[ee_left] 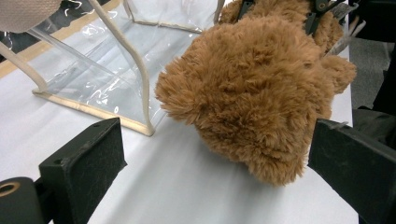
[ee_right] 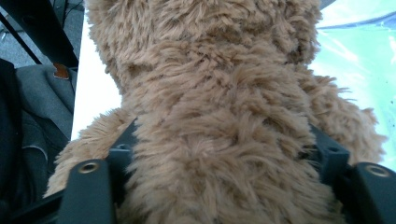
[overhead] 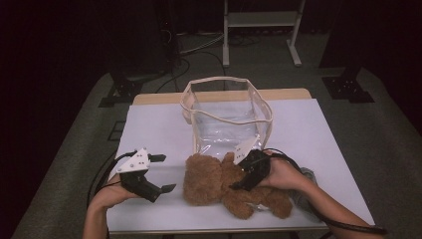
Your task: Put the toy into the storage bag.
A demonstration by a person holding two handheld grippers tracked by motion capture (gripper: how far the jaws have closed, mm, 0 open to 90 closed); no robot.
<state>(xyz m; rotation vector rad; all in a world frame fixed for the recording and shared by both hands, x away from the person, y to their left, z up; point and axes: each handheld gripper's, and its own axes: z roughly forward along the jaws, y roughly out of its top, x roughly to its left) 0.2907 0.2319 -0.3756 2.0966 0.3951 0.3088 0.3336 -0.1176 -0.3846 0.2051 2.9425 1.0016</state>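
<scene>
A clear plastic bag (overhead: 226, 117) with cream trim stands open-topped near the middle of the counter (overhead: 159, 124), toward its far edge; nothing lies inside it beyond its own creased transparent walls. A brown teddy bear (overhead: 214, 181) lies on the counter just in front of the bag, close to the near edge, its fur touching the bag's lower front corner as seen in the left gripper view. The right hand-held gripper (overhead: 243, 180) has its jaws set on either side of the teddy bear's body, pads pressed into the fur. The left hand-held gripper (overhead: 160, 173) hovers near the front-left part of the counter, just beside the bear's head, its jaws wide apart with nothing between them but bare counter.
</scene>
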